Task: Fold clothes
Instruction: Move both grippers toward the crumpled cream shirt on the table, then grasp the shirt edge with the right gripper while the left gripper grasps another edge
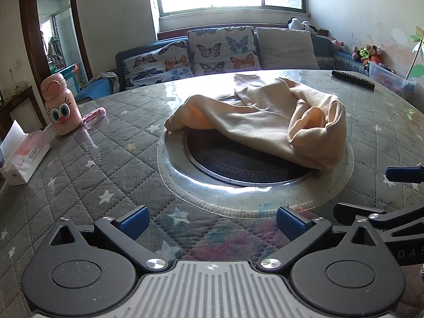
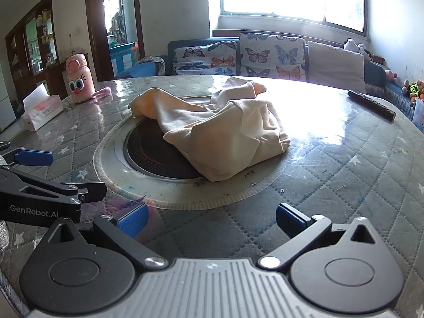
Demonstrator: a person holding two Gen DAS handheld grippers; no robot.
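Left hand-held gripper [image 1: 212, 221], L wrist view: spread wide, holding nothing, low over grey quilted star-print surface [image 1: 79, 175]. Crumpled cream fabric garment [image 1: 265, 122] heaped on round inset burner [image 1: 238, 164], well ahead.

R wrist view: right hand-held gripper [image 2: 212, 220] likewise wide, empty. Garment unfolded; prob. needs reaching in, spreading flat.

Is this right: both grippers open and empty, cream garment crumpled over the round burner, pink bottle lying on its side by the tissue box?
One thing is off: the pink bottle stands upright, not on its side, as the left wrist view shows. The rest holds: left gripper and right gripper have their jaws apart with nothing between them, the cream garment lies crumpled over the round burner, and the tissue box is nearby.
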